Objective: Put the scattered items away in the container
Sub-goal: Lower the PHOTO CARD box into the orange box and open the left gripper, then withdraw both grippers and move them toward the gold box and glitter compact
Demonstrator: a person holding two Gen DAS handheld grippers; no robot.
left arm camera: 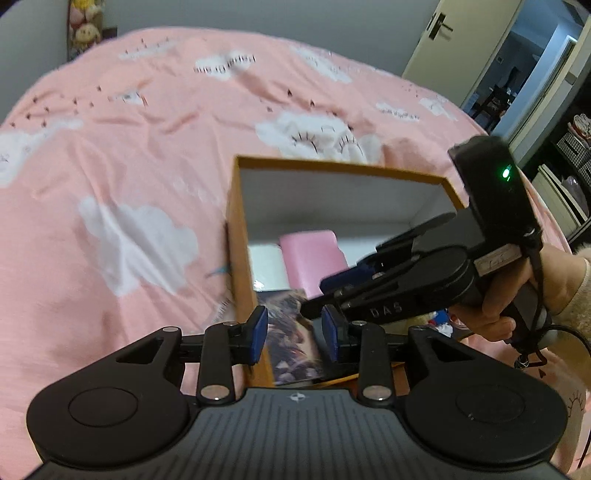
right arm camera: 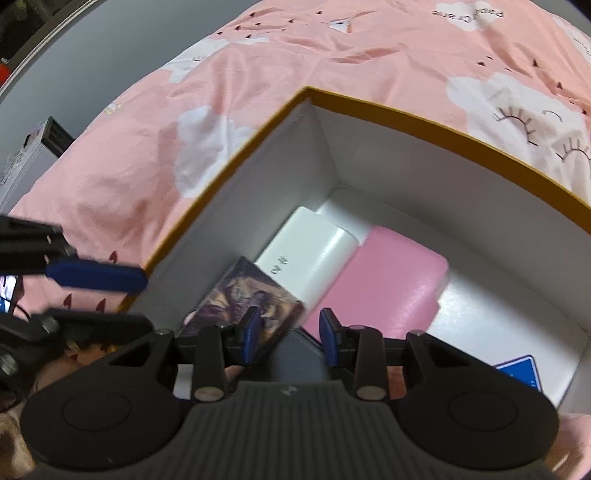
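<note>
Left tongs [left arm camera: 294,334] sit low over the near-left corner of the box, blue pads apart, nothing pinched between them; a picture card [left arm camera: 291,332] shows through the gap, lying on the box floor below. Right tongs [right arm camera: 289,334] hang inside the same box, pads apart too, and a dark grey flat piece rises in the gap between them, though whether the pads press on it I cannot tell. In the left wrist view the right tongs come in from the right side, reaching down over the box's right wall, a hand [left arm camera: 517,295] in a pale fuzzy sleeve wrapped round the handle, a green light glowing on the black unit above it.

Out from there: the box [right arm camera: 424,112], orange-brown outside and white within, stands open on the bed. On its floor a white case [right arm camera: 314,254] lies slantwise, touching a pink case [right arm camera: 391,280] on its right; the picture card is just in front of the white one, tipped against it. A blue card [right arm camera: 521,373] peeks out at the near-right corner.

Beyond the box, the pink bedspread [left arm camera: 110,155] with white clouds and eyelash prints spreads all round, rumpled. At the far right an open door [left arm camera: 436,40] leads to a dim room; stuffed toys [left arm camera: 85,29] sit top left against the grey wall
</note>
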